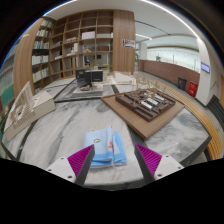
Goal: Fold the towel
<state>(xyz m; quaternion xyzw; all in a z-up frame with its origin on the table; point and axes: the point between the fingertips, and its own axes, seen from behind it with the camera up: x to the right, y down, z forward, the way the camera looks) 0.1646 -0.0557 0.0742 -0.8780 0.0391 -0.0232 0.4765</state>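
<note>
A light blue towel with small coloured prints lies folded into a narrow rectangle on the marble-patterned table. It rests just ahead of and between my fingers. My gripper is open, with the purple pads standing apart at either side of the towel's near end. The fingers do not press on the towel; it lies on the table by itself.
A wooden tray with dark items sits on the table at the right, beyond the towel. A monitor stands further back. Bookshelves line the far wall. A white rack stands at the left.
</note>
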